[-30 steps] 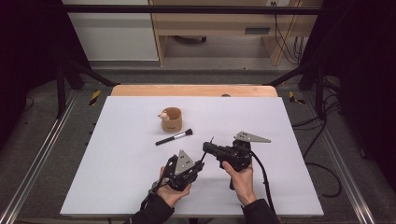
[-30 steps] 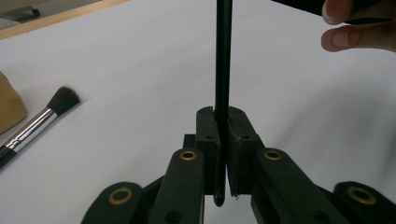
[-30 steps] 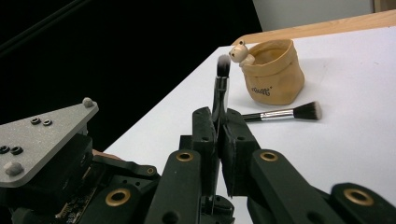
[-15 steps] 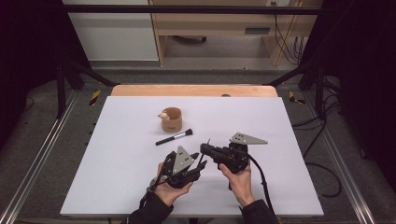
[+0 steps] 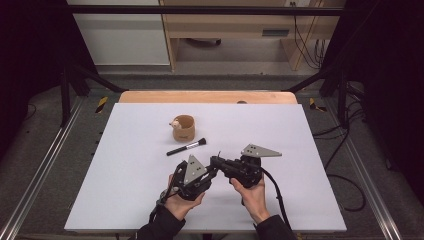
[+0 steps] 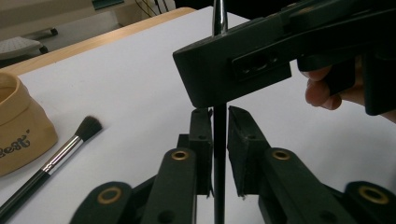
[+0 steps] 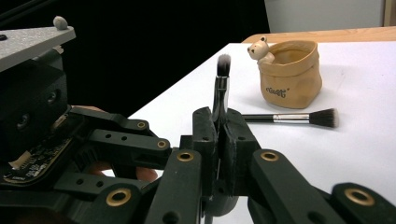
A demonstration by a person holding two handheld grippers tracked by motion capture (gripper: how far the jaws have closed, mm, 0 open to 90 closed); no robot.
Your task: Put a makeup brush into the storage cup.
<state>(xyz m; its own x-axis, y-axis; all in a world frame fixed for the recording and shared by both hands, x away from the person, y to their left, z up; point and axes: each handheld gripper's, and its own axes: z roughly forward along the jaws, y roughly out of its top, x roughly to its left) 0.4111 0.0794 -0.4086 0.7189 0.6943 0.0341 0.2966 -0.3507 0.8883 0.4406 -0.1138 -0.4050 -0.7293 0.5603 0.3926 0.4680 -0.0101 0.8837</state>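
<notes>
Black right gripper (image 7: pixel 219 128) clamped on slim makeup brush (image 7: pixel 221 86), bristles up; left gripper (image 6: pixel 219 126) just closing about its dark handle. Beyond, on white table (image 5: pixel 130 165): second brush (image 5: pixel 187 147) lying near tan bear-trimmed pouch (image 5: pixel 183 128).

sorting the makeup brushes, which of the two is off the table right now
The small brush clamped upright in the right gripper; the left gripper is shut on its handle too. The other brush lies flat on the table beside the tan pot.
</notes>
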